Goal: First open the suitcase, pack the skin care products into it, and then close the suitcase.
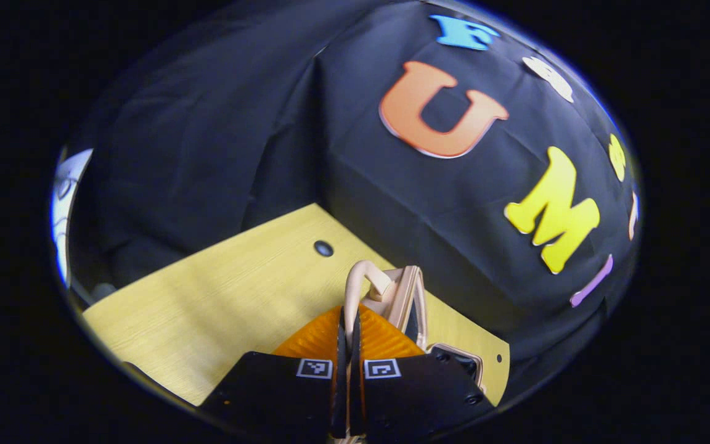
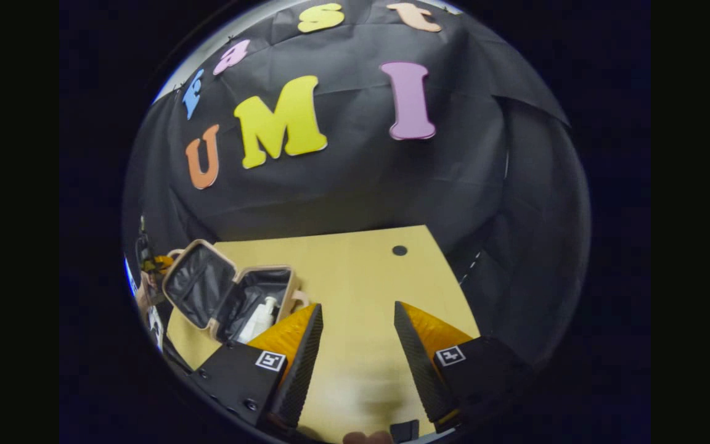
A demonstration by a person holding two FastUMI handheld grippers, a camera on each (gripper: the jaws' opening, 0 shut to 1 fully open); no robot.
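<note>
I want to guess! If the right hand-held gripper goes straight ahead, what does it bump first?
Probably nothing soon: the open right hand-held gripper points over bare table toward the wall; depth is unclear.

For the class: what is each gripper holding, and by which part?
The left gripper pinches the suitcase by its beige handle; the right gripper is open, holding nothing.

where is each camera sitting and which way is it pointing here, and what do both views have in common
Left gripper view: rides on the left gripper, looking along its fingers, clamped on the suitcase handle, toward the table corner.
Right gripper view: rides on the right gripper, looking over the table; its fingers spread wide; the open suitcase, a white bottle inside, lies at its left.
Shared: suitcase, table.
</note>
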